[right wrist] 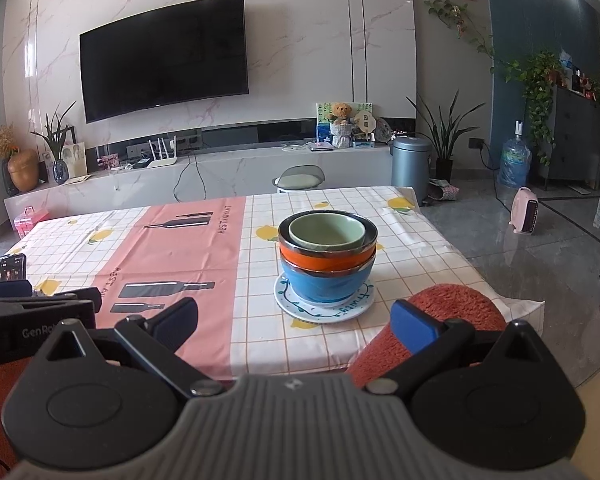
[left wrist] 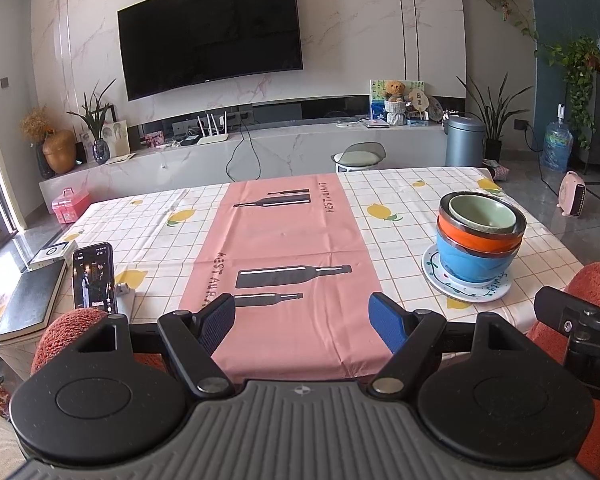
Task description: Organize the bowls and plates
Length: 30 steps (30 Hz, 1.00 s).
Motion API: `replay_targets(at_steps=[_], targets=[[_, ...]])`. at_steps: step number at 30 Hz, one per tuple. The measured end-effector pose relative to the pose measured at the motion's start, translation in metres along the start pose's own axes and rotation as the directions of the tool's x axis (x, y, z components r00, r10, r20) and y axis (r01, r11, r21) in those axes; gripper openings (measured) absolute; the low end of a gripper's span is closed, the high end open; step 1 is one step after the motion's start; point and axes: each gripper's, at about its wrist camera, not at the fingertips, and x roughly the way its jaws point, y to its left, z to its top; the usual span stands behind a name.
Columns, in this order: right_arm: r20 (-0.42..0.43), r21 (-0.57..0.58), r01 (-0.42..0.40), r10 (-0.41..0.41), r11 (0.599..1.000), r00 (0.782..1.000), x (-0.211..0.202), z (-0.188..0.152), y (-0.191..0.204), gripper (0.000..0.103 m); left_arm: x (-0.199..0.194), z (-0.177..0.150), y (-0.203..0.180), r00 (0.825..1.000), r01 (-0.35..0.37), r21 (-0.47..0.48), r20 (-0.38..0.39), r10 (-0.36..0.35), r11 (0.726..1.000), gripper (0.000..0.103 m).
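A stack stands on the right part of the table: a white plate (left wrist: 466, 290) with a green vine rim, a blue bowl (left wrist: 474, 262) on it, an orange bowl (left wrist: 476, 238) in that, and a small green bowl (left wrist: 482, 214) on top. The same plate (right wrist: 324, 306), blue bowl (right wrist: 324, 284), orange bowl (right wrist: 326, 258) and green bowl (right wrist: 326, 232) show in the right wrist view. My left gripper (left wrist: 302, 318) is open and empty over the table's near edge, left of the stack. My right gripper (right wrist: 296, 320) is open and empty, in front of the stack.
The table (left wrist: 284, 240) has a lemon-check cloth with a pink runner. A phone (left wrist: 93, 276) on a stand, a black book (left wrist: 30, 304) and a small box lie at its left. Orange-red chair backs (right wrist: 432, 320) stand at the near edge. A stool (left wrist: 358, 158) is behind the table.
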Motion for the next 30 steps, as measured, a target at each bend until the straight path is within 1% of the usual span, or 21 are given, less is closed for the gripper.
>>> replay_targets(at_steps=[30], targets=[[-0.012,0.009,-0.001,0.001,1.000,1.000,0.0034,-0.0031,-0.0010,0.100,-0.0007,0.0008,-0.0005,1.000,0.006,-0.005,-0.002,-0.006,1.000,0.089]])
